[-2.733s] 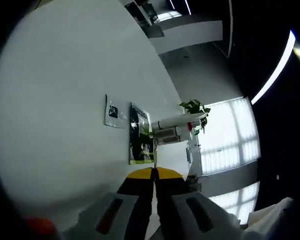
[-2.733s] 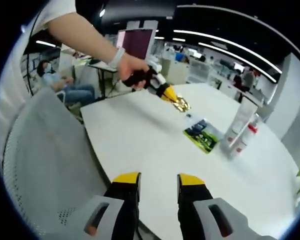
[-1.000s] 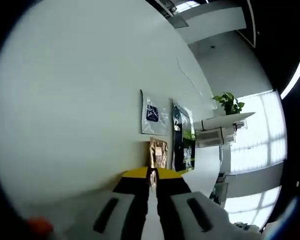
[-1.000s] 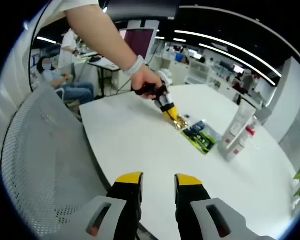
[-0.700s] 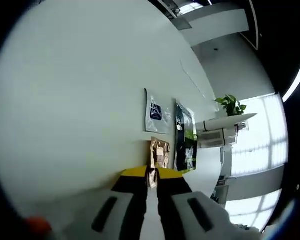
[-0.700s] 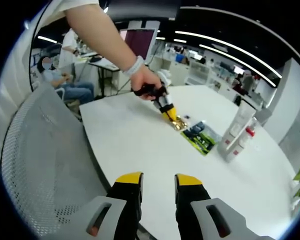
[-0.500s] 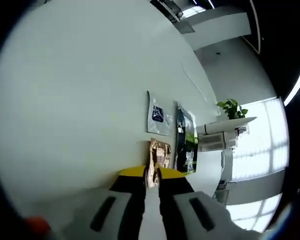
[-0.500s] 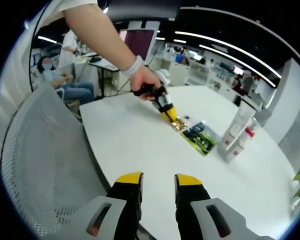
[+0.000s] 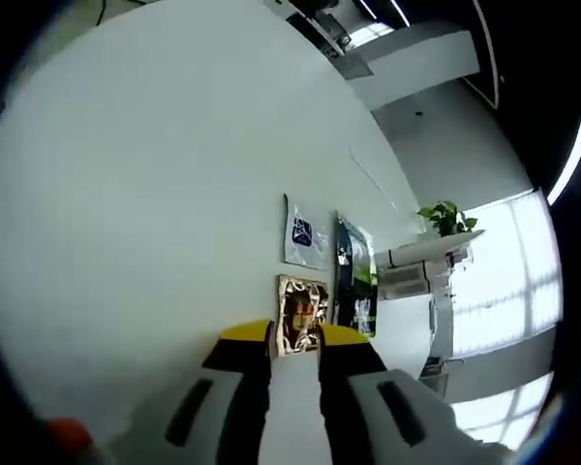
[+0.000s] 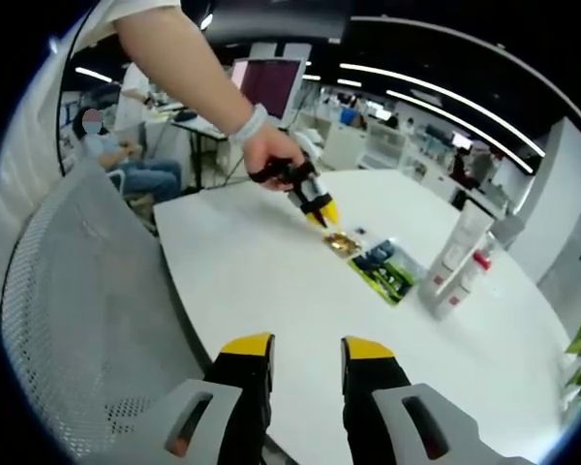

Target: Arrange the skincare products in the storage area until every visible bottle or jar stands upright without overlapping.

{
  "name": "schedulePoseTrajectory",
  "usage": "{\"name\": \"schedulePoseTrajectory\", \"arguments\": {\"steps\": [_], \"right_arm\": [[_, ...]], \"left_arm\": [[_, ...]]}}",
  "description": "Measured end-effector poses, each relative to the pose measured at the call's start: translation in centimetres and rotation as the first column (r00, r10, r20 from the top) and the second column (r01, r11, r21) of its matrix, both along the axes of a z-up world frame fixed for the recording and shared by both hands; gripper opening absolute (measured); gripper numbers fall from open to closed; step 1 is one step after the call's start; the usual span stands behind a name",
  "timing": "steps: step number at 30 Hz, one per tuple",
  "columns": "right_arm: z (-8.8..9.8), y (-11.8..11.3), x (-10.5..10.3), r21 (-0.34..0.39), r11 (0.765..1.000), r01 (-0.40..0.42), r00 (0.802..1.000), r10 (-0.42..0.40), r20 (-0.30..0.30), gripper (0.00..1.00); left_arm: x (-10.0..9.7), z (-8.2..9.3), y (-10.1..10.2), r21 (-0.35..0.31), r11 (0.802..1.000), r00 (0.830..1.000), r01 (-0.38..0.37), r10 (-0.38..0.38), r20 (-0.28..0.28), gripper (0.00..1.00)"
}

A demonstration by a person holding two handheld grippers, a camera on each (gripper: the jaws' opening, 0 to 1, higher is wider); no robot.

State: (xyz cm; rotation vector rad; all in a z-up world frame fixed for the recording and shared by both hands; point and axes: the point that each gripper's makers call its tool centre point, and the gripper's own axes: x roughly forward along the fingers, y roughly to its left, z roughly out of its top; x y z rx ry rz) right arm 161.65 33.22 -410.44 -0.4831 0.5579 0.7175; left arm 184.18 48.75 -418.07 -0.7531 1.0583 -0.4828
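A small gold sachet (image 9: 300, 314) lies flat on the white table (image 9: 136, 194), just beyond my left gripper (image 9: 295, 334), whose jaws stand open and hold nothing. Beside it lie a dark green sachet (image 9: 354, 276) and a blue-and-white sachet (image 9: 301, 232). In the right gripper view a hand holds the left gripper (image 10: 321, 213) slightly above the gold sachet (image 10: 344, 242). Past the green sachet (image 10: 387, 267) stand a tall white tube (image 10: 462, 237) and a white bottle with a red cap (image 10: 452, 287). My right gripper (image 10: 307, 347) is open at the near table edge.
A grey mesh chair (image 10: 68, 320) stands left of the table (image 10: 271, 291). A potted plant (image 9: 443, 215) sits beyond the far edge. Desks, a monitor (image 10: 269, 85) and a seated person (image 10: 111, 155) are in the background.
My left gripper opened and let go of the gold sachet, which now lies on the table next to the green sachet. The gripper drew back a little. My right gripper stayed put.
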Motion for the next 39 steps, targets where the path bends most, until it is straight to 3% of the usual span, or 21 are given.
{"name": "schedulePoseTrajectory", "arguments": {"steps": [4,6,9,15,18,25,27,30,32,35,38,39], "right_arm": [[0.4,-0.2,0.3,0.013,1.0,0.014,1.0,-0.014,0.016,0.31],[0.8,-0.6,0.7,0.026,0.999,0.04,0.999,-0.041,0.034,0.31],[1.1,-1.0,1.0,0.045,0.997,0.063,0.997,-0.065,0.038,0.32],[1.9,-0.3,0.8,0.067,0.997,0.034,0.996,-0.039,0.076,0.36],[2.5,-0.6,1.2,0.096,0.994,0.054,0.993,-0.063,0.095,0.4],[3.5,-0.6,1.3,0.147,0.988,0.055,0.99,-0.073,0.119,0.52],[3.7,-0.5,1.3,0.148,0.988,0.052,0.989,-0.072,0.132,0.58],[4.3,-0.6,1.4,0.188,0.98,0.062,0.987,-0.088,0.134,0.6],[4.5,-0.8,1.3,0.206,0.976,0.067,0.986,-0.096,0.134,0.64],[5.0,-0.9,1.2,0.253,0.965,0.073,0.985,-0.109,0.131,0.69],[5.0,-0.8,1.2,0.271,0.96,0.074,0.987,-0.11,0.12,0.71],[4.9,-0.7,1.2,0.271,0.96,0.075,0.987,-0.11,0.115,0.71]], "left_arm": [[-0.9,3.3,0.9,-0.021,1.0,0.993,-0.014,0.016,0.113,0.13],[-2.8,5.9,1.7,-0.006,1.0,0.982,-0.006,0.007,0.191,0.13],[-5.2,8.3,2.3,0.019,1.0,0.964,0.007,-0.012,0.265,0.14],[-9.2,10.8,3.6,0.132,0.991,0.925,0.004,-0.054,0.375,0.17],[-11.9,11.7,2.9,0.199,0.979,0.904,0.031,-0.113,0.412,0.19],[-17.3,13.2,0.9,0.292,0.956,0.843,0.017,-0.172,0.51,0.27],[-18.8,13.2,0.4,0.342,0.939,0.819,0.038,-0.225,0.528,0.32],[-20.3,13.4,0.2,0.418,0.908,0.772,0.029,-0.286,0.567,0.41],[-21.8,13.6,0.3,0.462,0.887,0.73,0.01,-0.322,0.603,0.47],[-23.0,13.0,0.8,0.487,0.873,0.726,-0.018,-0.324,0.607,0.59],[-23.9,12.4,1.1,0.469,0.882,0.741,-0.046,-0.285,0.607,0.64],[-24.2,12.2,1.0,0.478,0.877,0.739,-0.05,-0.289,0.608,0.65]]}}
